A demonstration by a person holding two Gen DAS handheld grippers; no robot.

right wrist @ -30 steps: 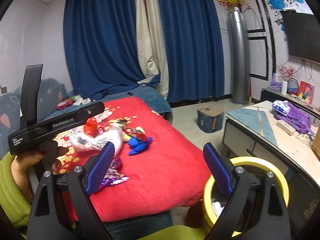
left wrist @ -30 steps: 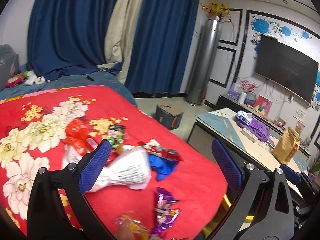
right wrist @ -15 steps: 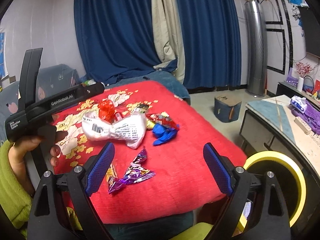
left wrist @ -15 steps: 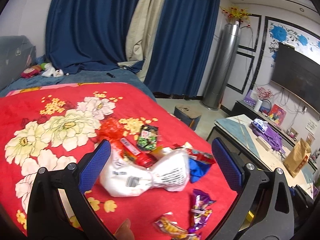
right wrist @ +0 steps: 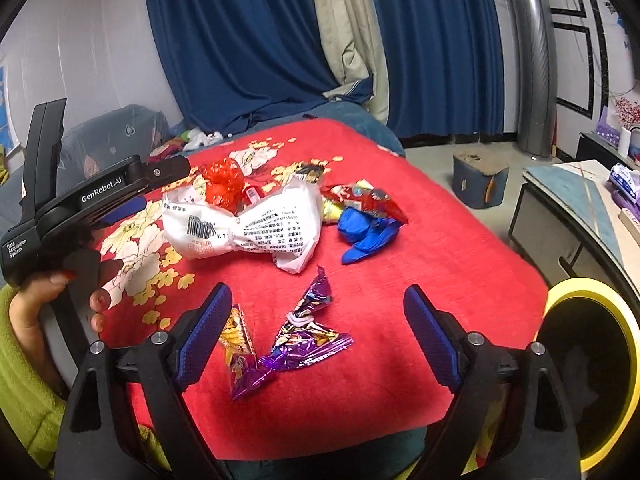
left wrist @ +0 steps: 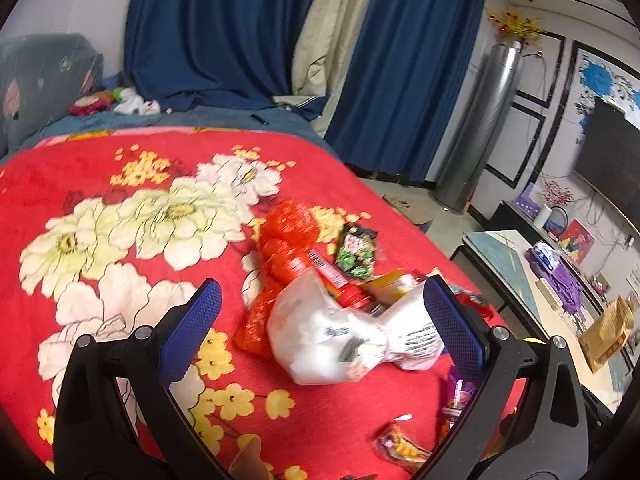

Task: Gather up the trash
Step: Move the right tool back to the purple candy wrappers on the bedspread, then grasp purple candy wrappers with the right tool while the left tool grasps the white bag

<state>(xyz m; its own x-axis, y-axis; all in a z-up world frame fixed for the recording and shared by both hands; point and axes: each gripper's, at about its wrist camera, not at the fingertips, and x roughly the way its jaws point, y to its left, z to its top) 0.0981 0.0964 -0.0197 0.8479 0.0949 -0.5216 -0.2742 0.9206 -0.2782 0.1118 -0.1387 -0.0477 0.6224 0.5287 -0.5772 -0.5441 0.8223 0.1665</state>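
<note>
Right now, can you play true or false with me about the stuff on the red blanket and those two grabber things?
1. The big white bag lies on the red flowered blanket. True.
2. The blue wrapper is inside the yellow bin. False: it lies on the blanket, right of the white bag.
3. The right gripper squeezes the purple wrapper. False: its fingers stand apart and are closing, and the wrapper lies loose on the blanket.
4. The left gripper holds nothing. True.
5. The red mesh bag sits beside the white bag. True.
</note>
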